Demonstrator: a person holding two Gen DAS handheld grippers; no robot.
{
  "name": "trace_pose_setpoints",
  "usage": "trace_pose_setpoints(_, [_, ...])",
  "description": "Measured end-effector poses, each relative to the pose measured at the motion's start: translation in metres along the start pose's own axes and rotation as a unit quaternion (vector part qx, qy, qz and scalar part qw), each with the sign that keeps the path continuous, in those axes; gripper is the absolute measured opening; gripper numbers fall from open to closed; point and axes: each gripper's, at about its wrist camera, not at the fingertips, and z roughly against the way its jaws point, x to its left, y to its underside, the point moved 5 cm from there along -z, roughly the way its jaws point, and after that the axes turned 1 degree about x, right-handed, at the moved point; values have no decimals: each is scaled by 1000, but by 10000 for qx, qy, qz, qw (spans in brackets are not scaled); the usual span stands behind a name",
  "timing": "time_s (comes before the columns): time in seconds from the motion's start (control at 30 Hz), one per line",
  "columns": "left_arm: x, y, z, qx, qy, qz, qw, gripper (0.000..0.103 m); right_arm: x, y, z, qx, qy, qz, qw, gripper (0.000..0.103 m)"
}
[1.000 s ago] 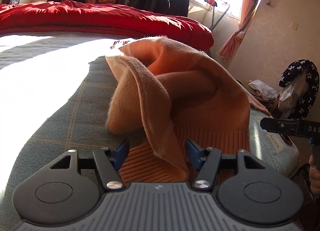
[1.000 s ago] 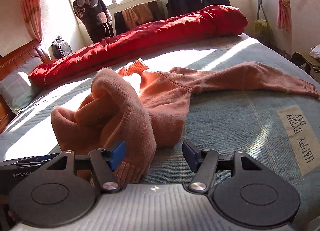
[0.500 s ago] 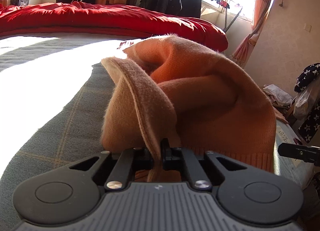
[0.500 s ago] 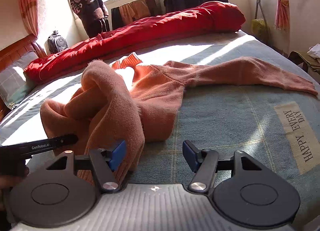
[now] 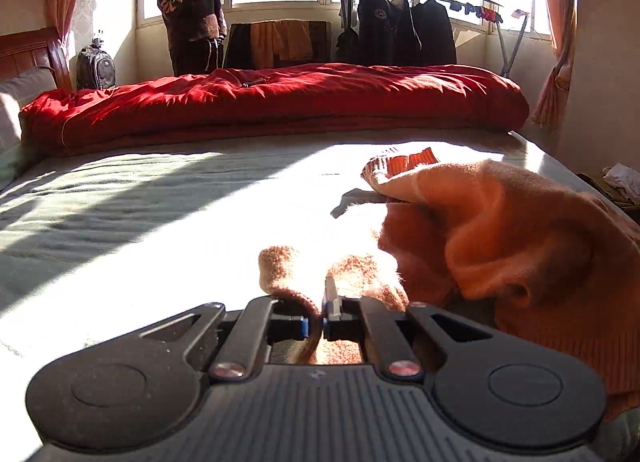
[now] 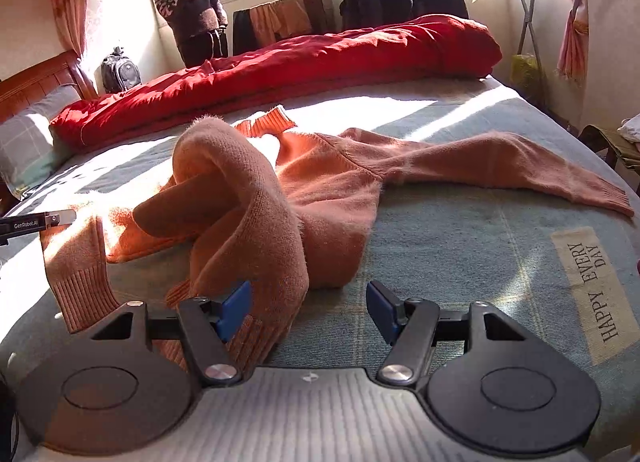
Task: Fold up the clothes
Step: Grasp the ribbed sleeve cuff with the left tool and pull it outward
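Observation:
An orange knit sweater [image 6: 320, 190] lies crumpled on the grey-green bedspread [image 6: 460, 246], with one sleeve [image 6: 520, 170] stretched out to the right. My left gripper [image 5: 318, 322] is shut on a fold of its ribbed edge, and the rest of the sweater [image 5: 500, 230] bunches to its right. In the right wrist view the left gripper [image 6: 56, 218] shows at the far left, holding the ribbed hem [image 6: 76, 278] up off the bed. My right gripper [image 6: 308, 310] hovers low over the bed, its jaws opening. A hanging fold of sweater rests beside its left pad, not pinched.
A red duvet [image 5: 280, 102] lies rolled along the far side of the bed. A person [image 5: 192, 10] stands beyond it by the window, near a backpack [image 5: 96, 66] and a rack of dark jackets [image 5: 404, 30]. A pillow [image 6: 28, 142] and wooden headboard are at left.
My left gripper went from open to shut on the sweater's edge, then swung left and up, dragging the hem with it. The right gripper has hardly moved.

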Motion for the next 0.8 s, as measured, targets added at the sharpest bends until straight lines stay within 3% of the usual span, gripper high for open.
trace_pose_setpoints(0.23, [42, -13, -7, -67, -488, -14, 9988, 3, 31, -8, 2, -14, -109, 413, 9991, 70])
trace_pose_setpoints(0.47, [108, -32, -29, 46, -1070, 312, 9938, 4, 49, -10, 1, 15, -135, 575, 9983, 72])
trace_pose_setpoints(0.63, [149, -40, -40, 94, -1544, 399, 9872, 4, 58, -13, -1, 14, -103, 678, 9976, 72])
trace_pose_setpoints(0.8, [194, -48, -45, 72, -2129, 580, 9753, 4, 61, -18, -2, -73, -34, 636, 9979, 72])
